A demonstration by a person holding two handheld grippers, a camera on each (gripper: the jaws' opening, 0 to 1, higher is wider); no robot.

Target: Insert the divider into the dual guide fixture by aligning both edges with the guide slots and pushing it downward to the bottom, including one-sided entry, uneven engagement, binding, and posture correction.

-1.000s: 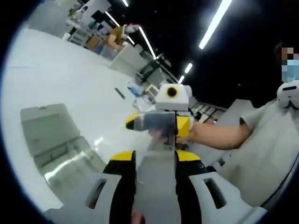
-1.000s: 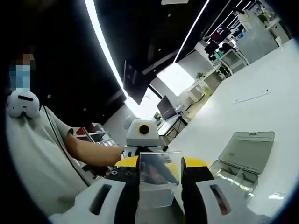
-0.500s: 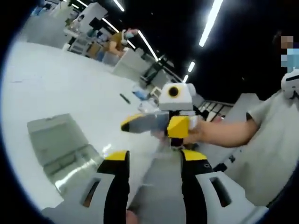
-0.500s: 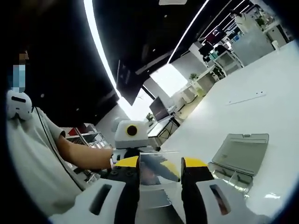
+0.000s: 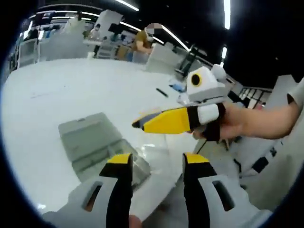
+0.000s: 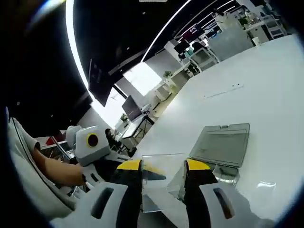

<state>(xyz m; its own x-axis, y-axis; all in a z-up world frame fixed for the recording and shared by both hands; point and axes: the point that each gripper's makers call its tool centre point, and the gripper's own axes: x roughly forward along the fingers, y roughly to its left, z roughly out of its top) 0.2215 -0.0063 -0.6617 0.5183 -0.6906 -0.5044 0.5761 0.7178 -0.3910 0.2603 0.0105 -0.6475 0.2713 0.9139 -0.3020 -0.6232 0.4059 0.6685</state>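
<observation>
Item, left: my left gripper [image 5: 154,164] had let go of the divider within the last second, jaws apart and bare. Item, right: my right gripper [image 6: 164,166] alone clamped the clear divider [image 6: 159,183], aloft, well apart from the fixture [image 6: 221,145] on the table [image 6: 266,95]. Judged: insertion not begun.

The fixture [image 6: 223,147] lies on the table [image 6: 266,95], ahead-right of the right claw [image 6: 162,171], whose jaws grip the divider [image 6: 159,183].
</observation>
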